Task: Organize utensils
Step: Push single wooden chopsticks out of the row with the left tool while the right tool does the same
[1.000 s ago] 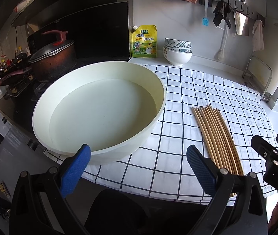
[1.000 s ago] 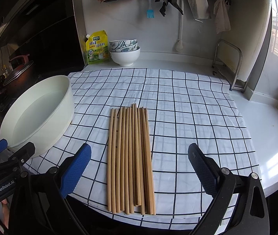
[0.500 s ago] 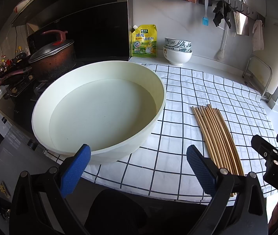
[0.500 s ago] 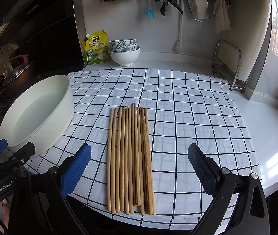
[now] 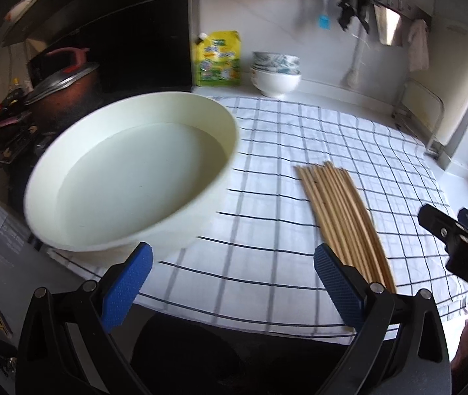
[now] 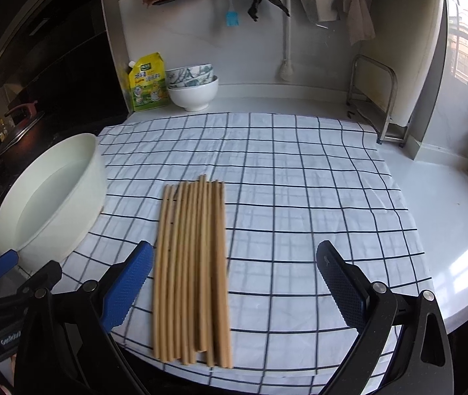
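Checkered cloth [image 6: 299, 171] — chopsticks [image 6: 194, 263] side by side, long axis toward wall.

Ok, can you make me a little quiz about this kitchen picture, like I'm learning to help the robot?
1. True or false: the chopsticks lie side by side on the checked cloth.
2. What is in the big white basin? A) rice B) water C) spoons
3. Fill in: neither the left tool nor the right tool holds anything; both are ____.

Key:
1. True. They lie in a flat row on the cloth.
2. B. Clear water, nothing else seen in it.
3. Open. Each one's blue pads stand wide apart with nothing between them.
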A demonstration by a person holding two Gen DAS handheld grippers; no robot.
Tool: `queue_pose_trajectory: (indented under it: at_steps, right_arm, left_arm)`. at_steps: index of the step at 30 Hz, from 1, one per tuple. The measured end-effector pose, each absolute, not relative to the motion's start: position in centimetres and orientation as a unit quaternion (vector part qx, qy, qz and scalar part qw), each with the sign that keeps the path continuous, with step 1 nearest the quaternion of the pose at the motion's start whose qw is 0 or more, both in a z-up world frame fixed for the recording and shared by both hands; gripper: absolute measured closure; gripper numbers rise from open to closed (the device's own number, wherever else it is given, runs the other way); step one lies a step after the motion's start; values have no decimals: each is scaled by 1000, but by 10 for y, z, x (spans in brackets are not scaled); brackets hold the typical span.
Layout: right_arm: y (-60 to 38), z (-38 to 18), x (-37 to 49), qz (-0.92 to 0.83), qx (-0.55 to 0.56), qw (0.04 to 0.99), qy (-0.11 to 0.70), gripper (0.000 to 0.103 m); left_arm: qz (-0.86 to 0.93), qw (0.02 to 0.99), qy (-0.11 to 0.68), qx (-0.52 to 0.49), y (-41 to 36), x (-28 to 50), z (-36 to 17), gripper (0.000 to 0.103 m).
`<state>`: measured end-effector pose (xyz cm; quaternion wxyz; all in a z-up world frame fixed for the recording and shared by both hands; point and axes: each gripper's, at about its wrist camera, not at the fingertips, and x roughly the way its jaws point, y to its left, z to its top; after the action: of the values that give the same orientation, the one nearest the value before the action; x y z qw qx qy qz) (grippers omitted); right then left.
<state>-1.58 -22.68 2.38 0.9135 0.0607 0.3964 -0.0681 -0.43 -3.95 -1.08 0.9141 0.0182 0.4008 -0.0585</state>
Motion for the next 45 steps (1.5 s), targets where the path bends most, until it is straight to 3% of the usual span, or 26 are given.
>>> queue_pose_trajectory:
  at_steps: [19,45]
  right_arm:
    - [-264,-48,35,-55,61,866,493,8]
    - [-259,-57,34,-46,24,857,512,8]
  left_arm:
    - [-52,891,451,13,-77,20,-56,6]
    - [-52,884,464,15,-88,27,-67,6]
